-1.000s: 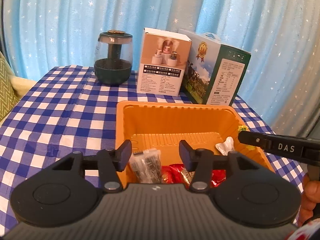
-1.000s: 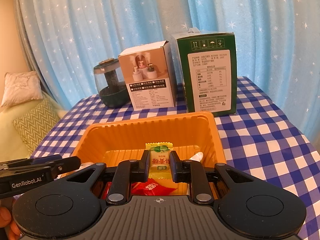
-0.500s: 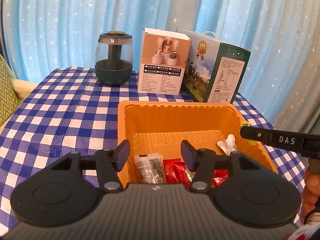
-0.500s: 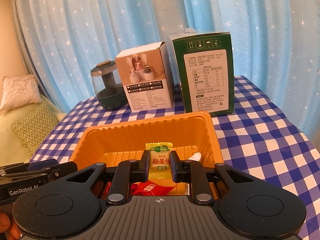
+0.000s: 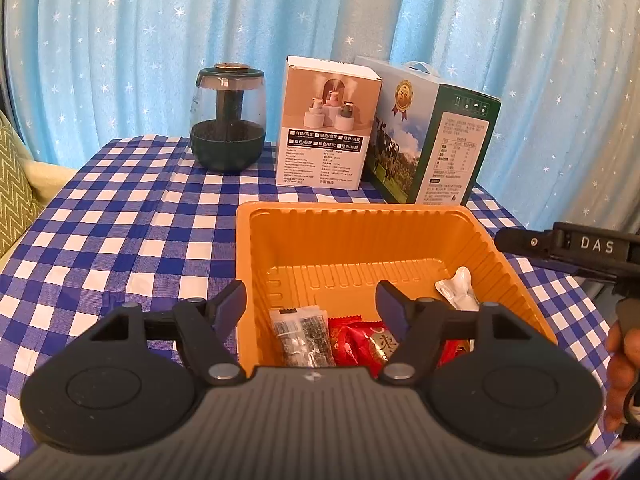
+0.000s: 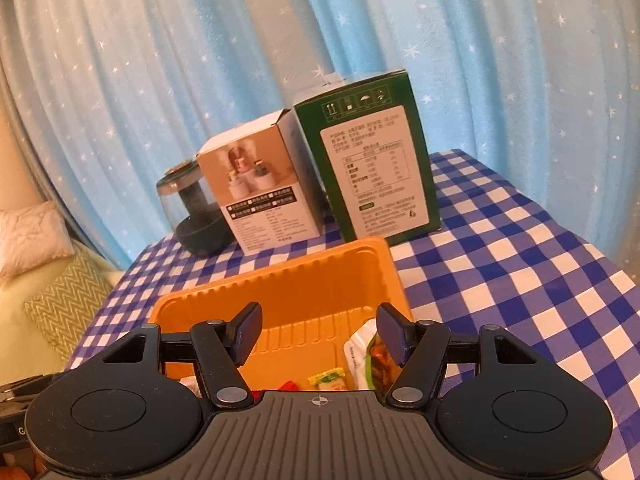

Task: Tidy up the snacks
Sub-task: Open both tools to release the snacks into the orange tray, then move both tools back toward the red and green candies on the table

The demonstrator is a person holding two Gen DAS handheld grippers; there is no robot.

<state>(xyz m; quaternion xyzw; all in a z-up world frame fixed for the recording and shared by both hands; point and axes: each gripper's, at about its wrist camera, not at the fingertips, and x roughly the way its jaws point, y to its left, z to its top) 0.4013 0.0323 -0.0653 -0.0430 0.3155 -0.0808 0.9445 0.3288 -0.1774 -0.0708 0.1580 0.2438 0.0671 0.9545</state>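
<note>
Left gripper [image 5: 312, 300]: two dark fingers spread and widening, nothing between the pads, poised over the near edge of one orange tray [image 5: 400, 216]. Right gripper [image 6: 318, 330]: two fingers likewise spreading apart, released, nothing pinched, hanging above the same tray [image 6: 280, 276].

Inside the tray, seen from the left wrist: one clear packet with dark contents [image 5: 302, 336] at the near left, red wrappers [image 5: 360, 342] just right of it, exact number unclear, and one small white wrapped sweet [image 5: 458, 286] against the right wall. Seen from the right wrist: one white and green pouch [image 6: 364, 354] leaning near the right finger, and one yellow-green packet [image 6: 330, 378] just left of it at the near edge.

Beyond the tray, on a blue-and-white checked tablecloth [image 5: 120, 232], three things in a row at the far side: one dark green jar with a clear dome [image 5: 227, 118] at left, one white box [image 5: 326, 124] in the middle, one green box [image 5: 432, 136] at right, the two boxes touching or nearly so.

Behind everything, one blue curtain with white stars [image 5: 160, 40]. At the far left, one zigzag cushion [image 6: 60, 308] and one pale cushion [image 6: 30, 236].
</note>
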